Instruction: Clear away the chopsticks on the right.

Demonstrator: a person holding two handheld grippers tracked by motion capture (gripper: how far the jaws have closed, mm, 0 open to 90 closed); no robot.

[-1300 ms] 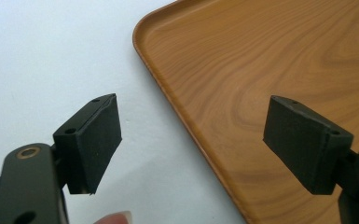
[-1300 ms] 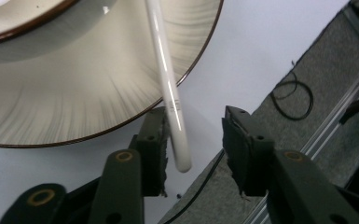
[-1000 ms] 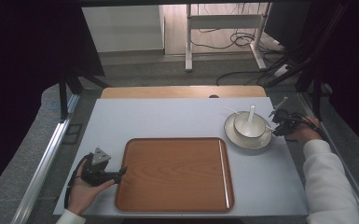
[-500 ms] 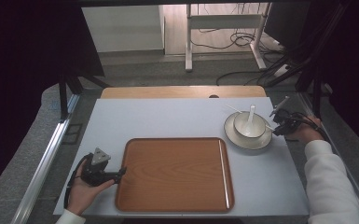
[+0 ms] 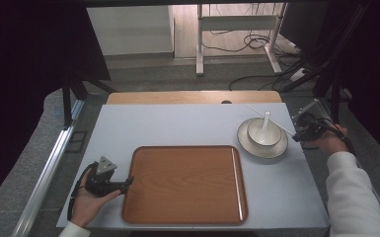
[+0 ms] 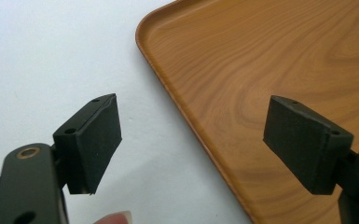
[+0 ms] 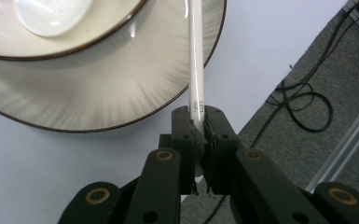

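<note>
Left gripper parked at the left rim of the rectangular brown wooden tray, jaws spread wide astride that rim, nothing between the pads. Rightward, shallow cream plate with a dark rim carrying a small white bowl with a white ceramic spoon standing in it. Farther right, right gripper clamped tight on the end of a thin white chopstick lying across the plate's edge. Step in hand, apparently: picking up the chopstick. Next: lifting it clear without nudging bowl or spoon, probably toward the tray, across the pale grey tabletop.
</note>
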